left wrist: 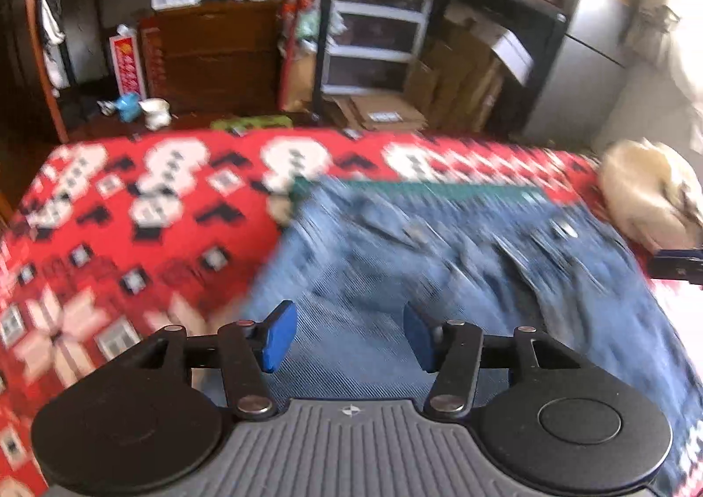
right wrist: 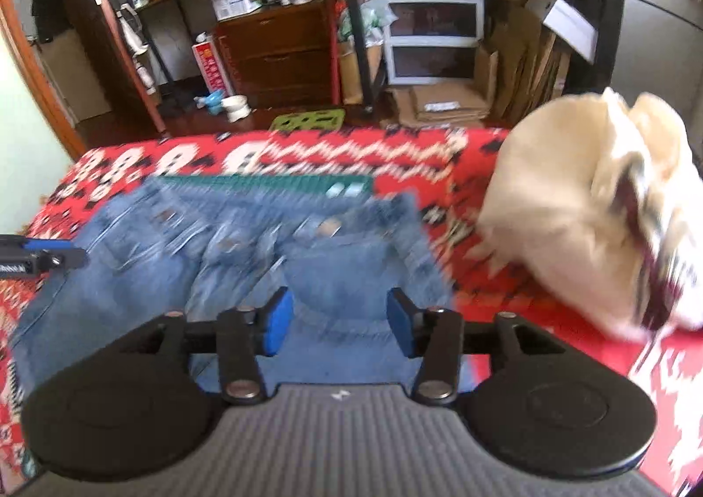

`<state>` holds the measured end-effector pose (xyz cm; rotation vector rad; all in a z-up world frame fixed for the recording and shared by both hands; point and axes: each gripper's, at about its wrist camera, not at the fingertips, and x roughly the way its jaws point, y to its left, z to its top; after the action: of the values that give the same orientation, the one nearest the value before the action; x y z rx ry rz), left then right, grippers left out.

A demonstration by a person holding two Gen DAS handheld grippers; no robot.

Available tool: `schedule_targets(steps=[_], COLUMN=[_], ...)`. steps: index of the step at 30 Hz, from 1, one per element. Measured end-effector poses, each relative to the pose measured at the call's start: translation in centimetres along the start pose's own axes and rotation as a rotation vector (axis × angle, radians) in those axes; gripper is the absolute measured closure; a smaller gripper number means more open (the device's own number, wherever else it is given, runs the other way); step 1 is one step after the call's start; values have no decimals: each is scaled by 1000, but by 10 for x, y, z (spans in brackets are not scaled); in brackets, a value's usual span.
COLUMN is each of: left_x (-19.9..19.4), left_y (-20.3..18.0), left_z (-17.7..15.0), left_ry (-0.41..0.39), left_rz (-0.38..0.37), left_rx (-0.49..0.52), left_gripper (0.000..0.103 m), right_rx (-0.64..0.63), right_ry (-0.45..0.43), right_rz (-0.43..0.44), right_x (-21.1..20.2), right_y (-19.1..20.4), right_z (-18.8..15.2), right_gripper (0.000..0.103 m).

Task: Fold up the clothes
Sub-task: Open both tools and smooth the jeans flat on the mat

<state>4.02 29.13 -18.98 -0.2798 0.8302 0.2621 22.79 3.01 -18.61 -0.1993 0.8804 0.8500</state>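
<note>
A pair of blue jeans (left wrist: 439, 259) lies spread on a red patterned blanket (left wrist: 110, 224), waistband toward the far edge, over a green mat (left wrist: 422, 188). My left gripper (left wrist: 347, 334) hovers open above the jeans' near part, nothing between its blue pads (left wrist: 279, 336). In the right wrist view the same jeans (right wrist: 184, 259) fill the left and middle, and my right gripper (right wrist: 336, 323) is open above the denim. The right gripper's tip (left wrist: 676, 264) shows at the left view's right edge; the left gripper's tip (right wrist: 39, 257) shows at the right view's left edge. Both views are motion-blurred.
A crumpled cream garment (right wrist: 593, 215) sits on the blanket (right wrist: 439, 154) to the right of the jeans, also cream garment (left wrist: 650, 194). Beyond the far edge stand shelves, white plastic drawers (right wrist: 433, 27), a wooden dresser (left wrist: 215, 53) and flattened cardboard (right wrist: 443, 101).
</note>
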Motion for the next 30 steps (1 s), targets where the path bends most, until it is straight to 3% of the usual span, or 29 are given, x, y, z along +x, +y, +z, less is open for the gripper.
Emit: schedule_targets(steps=[4, 14, 16, 20, 26, 30], left_x=[-15, -19, -18, -17, -9, -5], left_y=[-28, -61, -62, -71, -87, -84], left_z=[-27, -75, -83, -92, -98, -98], left_ry=[23, 113, 129, 115, 117, 134], left_rz=[-44, -24, -24, -1, 61, 88], left_rx=[30, 67, 62, 116, 203, 172], left_gripper=[40, 37, 35, 30, 10, 0], right_rx=[-24, -73, -69, -99, -102, -105], right_ry=[20, 119, 141, 128, 135, 139], right_rz=[13, -9, -11, -54, -91, -117], right_x=[-10, -11, -10, -10, -9, -8], right_y=[25, 58, 61, 70, 77, 81], right_z=[-32, -90, -100, -111, -113, -114], right_gripper=[21, 7, 1, 1, 1, 1])
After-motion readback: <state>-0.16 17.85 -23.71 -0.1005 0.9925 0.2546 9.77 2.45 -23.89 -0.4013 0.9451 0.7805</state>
